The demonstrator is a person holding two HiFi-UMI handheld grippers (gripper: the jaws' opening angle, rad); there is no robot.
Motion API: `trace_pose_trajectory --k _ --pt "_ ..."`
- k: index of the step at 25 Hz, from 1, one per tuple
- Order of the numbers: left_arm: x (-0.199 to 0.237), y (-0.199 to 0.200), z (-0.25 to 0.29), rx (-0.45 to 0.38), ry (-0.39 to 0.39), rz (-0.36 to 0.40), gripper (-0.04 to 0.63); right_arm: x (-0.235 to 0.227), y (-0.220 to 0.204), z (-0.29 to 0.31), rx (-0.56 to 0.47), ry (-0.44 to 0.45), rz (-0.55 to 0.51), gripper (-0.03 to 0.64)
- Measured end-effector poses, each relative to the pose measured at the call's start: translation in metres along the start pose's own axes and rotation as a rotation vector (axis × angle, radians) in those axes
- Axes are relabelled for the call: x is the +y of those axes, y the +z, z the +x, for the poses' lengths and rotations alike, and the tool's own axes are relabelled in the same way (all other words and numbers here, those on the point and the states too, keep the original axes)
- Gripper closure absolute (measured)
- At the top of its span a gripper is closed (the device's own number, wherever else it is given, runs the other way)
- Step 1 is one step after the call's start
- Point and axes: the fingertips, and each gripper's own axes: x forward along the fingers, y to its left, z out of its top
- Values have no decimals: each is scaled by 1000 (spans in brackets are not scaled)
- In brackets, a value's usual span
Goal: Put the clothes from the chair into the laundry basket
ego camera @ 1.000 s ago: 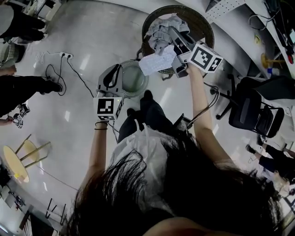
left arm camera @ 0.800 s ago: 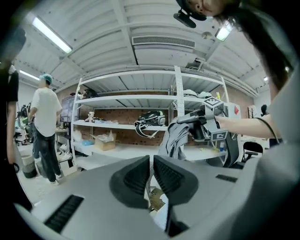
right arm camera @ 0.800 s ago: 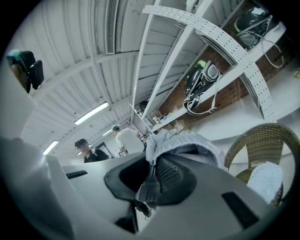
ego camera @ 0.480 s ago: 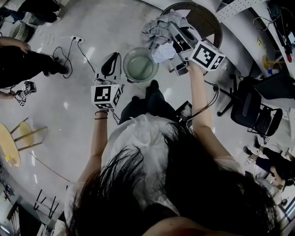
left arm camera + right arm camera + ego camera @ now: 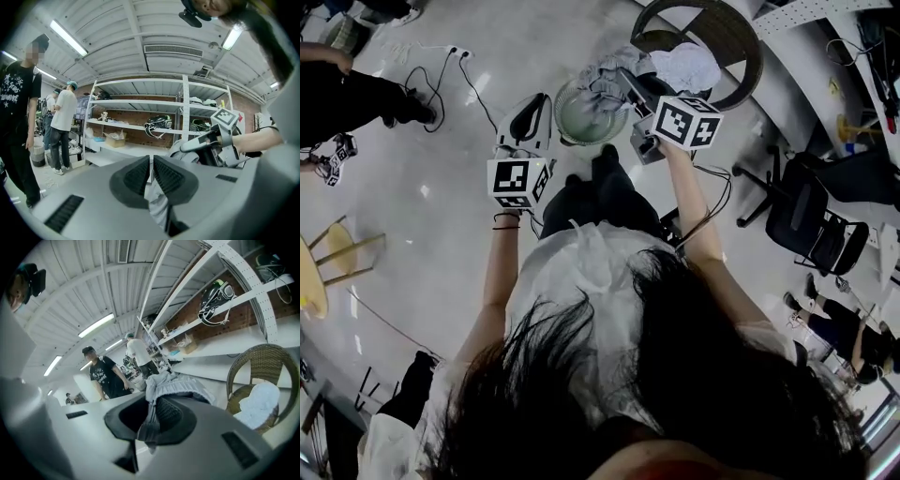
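My right gripper (image 5: 625,82) is shut on a crumpled grey garment (image 5: 607,73), which hangs over the far edge of the round green laundry basket (image 5: 560,120). In the right gripper view the grey garment (image 5: 177,383) is pinched between the jaws of that gripper (image 5: 151,416) and bulges above them. The wicker chair (image 5: 741,58) stands beyond, with a white cloth (image 5: 689,67) on its seat; both show again in the right gripper view, the chair (image 5: 243,365) and the cloth (image 5: 258,405). My left gripper (image 5: 526,120) hovers left of the basket, its jaws together (image 5: 151,174) with nothing between them.
People stand at the left (image 5: 356,98). A power strip (image 5: 457,53) and cables lie on the floor near them. A black office chair (image 5: 811,225) is at the right and a yellow stool (image 5: 323,272) at the left. Shelving (image 5: 140,126) lines the wall.
My right gripper has carried the grey garment away from the chair, leftward to above the basket. The left gripper has moved up beside the basket. The white cloth stays on the chair.
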Motion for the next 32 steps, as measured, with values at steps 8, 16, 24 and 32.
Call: trace_pose_trajectory --k 8,16,24,32 --pt "13 -38 8 68 13 -33 558 -28 -87 58 224 -44 -141 563" --pt "29 -88 44 129 31 -60 558 -92 -177 116 452 -44 -268 563" --pt "54 -156 84 202 77 -90 558 -172 -272 159 677 -51 -396 563" --pt "79 -219 100 272 122 -120 558 -231 -337 193 817 -73 -498 563"
